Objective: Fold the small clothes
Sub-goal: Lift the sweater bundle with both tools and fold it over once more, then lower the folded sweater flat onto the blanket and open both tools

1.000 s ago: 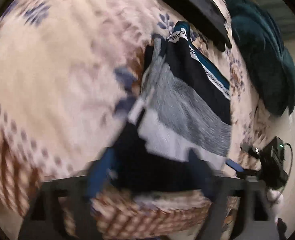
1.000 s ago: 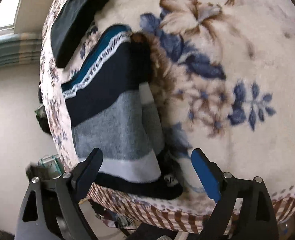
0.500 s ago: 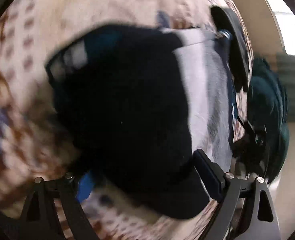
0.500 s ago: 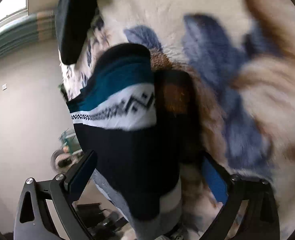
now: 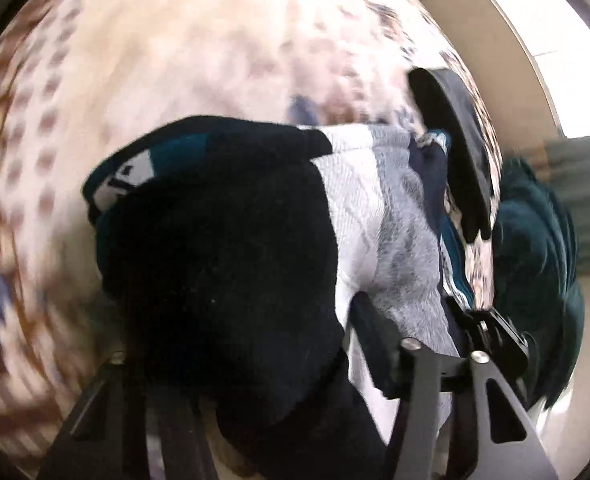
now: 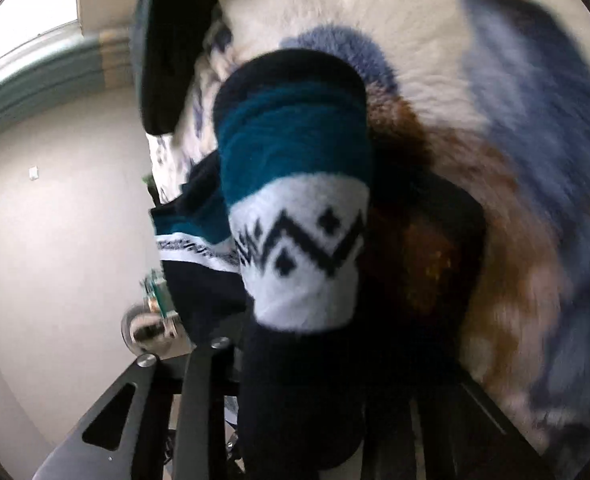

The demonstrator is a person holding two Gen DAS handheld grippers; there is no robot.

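Observation:
A pair of striped socks (image 5: 375,220), navy, grey, white and teal, lies on a floral blanket (image 5: 175,60). In the left wrist view the dark navy toe end (image 5: 223,260) bulges between the fingers of my left gripper (image 5: 247,340). Its jaws are closing and pinch the cloth. In the right wrist view the teal and white patterned cuff (image 6: 295,200) stands up between the fingers of my right gripper (image 6: 319,360). Those jaws are also closing and squeeze the navy part below the cuff. The second sock's cuff (image 6: 195,236) lies underneath.
A black folded garment (image 5: 451,152) lies on the blanket beyond the socks, also seen as the black garment (image 6: 167,40). A dark teal fleece item (image 5: 535,260) sits off the blanket's edge. A pale wall (image 6: 55,220) lies beyond that edge.
Both grippers dropped onto the socks, left at the toe, right at the cuff. Their jaws went from wide open to narrowed on the cloth. The cuff now stands up.

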